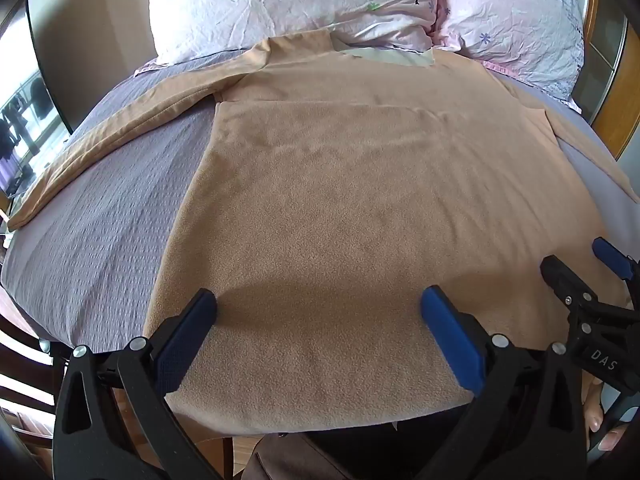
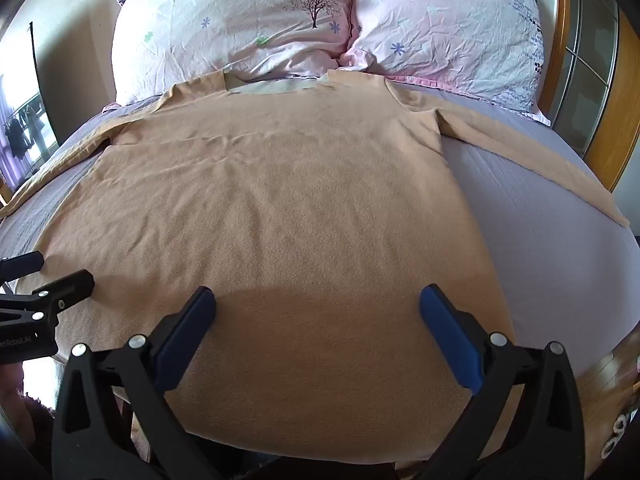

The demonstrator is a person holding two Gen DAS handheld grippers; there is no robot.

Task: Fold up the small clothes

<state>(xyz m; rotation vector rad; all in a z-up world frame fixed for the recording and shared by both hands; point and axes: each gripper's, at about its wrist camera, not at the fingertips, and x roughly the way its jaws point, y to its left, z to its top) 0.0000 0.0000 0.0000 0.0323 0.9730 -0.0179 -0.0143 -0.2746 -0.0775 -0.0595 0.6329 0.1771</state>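
A tan long-sleeved fleece top (image 1: 340, 200) lies flat on the bed, its collar toward the pillows and its hem at the near edge; it also shows in the right wrist view (image 2: 288, 220). Its left sleeve (image 1: 100, 148) stretches out to the left and its right sleeve (image 2: 540, 156) to the right. My left gripper (image 1: 318, 304) is open and empty, just above the hem's left part. My right gripper (image 2: 318, 304) is open and empty above the hem's right part. Each gripper shows at the edge of the other's view, the right one (image 1: 580, 268) and the left one (image 2: 60, 276).
The grey-lilac bedsheet (image 1: 100, 240) covers the bed. Two pink floral pillows (image 2: 240, 28) (image 2: 448, 28) lie at the head. A wooden headboard frame (image 2: 624, 92) stands at the right, and a window (image 1: 20, 136) at the far left.
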